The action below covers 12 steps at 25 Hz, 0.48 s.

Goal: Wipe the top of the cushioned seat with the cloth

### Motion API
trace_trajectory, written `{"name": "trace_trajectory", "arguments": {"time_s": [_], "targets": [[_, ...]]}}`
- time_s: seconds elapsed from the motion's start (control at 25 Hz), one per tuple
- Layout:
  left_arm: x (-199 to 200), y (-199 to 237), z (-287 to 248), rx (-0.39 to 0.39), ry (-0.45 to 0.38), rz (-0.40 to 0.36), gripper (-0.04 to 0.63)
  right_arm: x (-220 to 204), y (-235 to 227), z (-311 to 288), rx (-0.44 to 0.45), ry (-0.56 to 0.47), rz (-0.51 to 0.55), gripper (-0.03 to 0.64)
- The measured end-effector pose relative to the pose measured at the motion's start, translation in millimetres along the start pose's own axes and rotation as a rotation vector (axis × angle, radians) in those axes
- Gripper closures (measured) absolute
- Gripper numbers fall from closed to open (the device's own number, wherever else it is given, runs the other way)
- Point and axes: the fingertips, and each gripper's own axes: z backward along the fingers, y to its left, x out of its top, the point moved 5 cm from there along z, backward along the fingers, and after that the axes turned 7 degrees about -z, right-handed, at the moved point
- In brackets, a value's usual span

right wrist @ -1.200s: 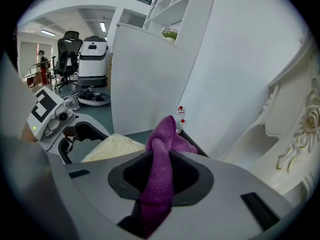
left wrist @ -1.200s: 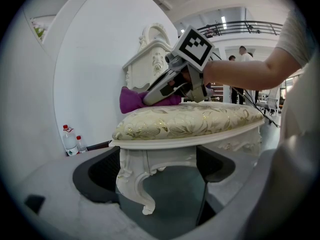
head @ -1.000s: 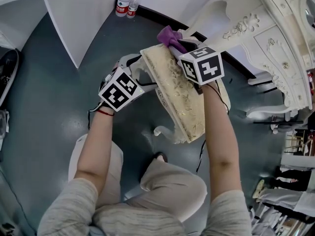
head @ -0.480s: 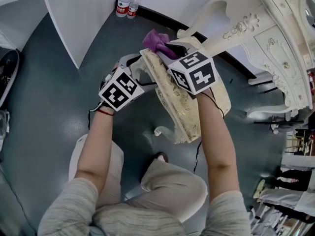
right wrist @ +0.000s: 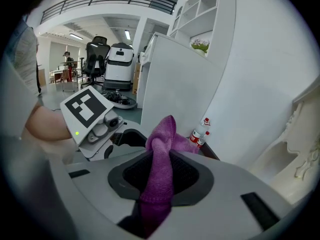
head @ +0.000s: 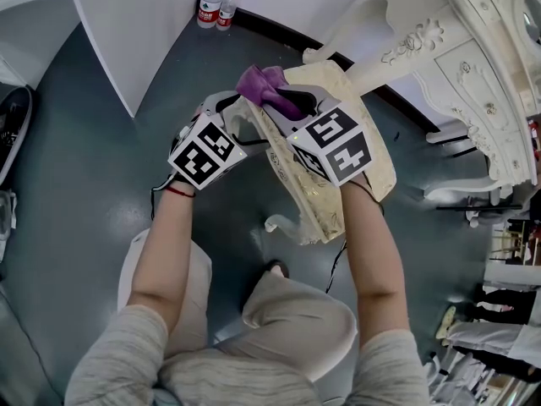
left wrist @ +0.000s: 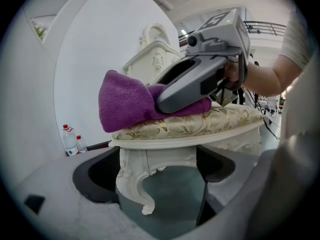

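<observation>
The cushioned seat [left wrist: 200, 125] was held by its white carved frame in the left gripper [left wrist: 157, 166], whose fingers [left wrist: 97, 171] were clenched on either side of the apron just above one curved leg. This grasp was judged to be there to steady the seat, which was seen tilted in the head view and appeared to be kept clear of the floor [head: 101, 167]. The purple cloth [left wrist: 125, 104] was pinched in a fold between the fingers [right wrist: 192, 176] of the right gripper [right wrist: 161, 176]. It was laid on one end of the cushion top, bunched slightly over the edge. The right gripper was lowered flat onto it, so that pressure could be put on the fabric for wiping.
</observation>
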Motion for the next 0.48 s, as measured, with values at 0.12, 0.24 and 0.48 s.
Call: {"name": "trace_trajectory", "arguments": {"time_s": [0.12, 0.24, 0.48], "targets": [[-0.3, -0.7, 0.0, -0.001, 0.001, 0.001, 0.124, -6.1, 5.1, 8.1, -0.004, -0.010, -0.006, 0.523], [-0.8, -0.8, 0.2, -0.001, -0.001, 0.002, 0.124, -10.7, 11.5, 14.7, -0.011, -0.007, 0.007, 0.523], [-0.8, -0.1, -0.9, 0.002, -0.002, 0.001, 0.124, -22.2, 21.2, 30.0, -0.010, -0.012, 0.020, 0.523]]}}
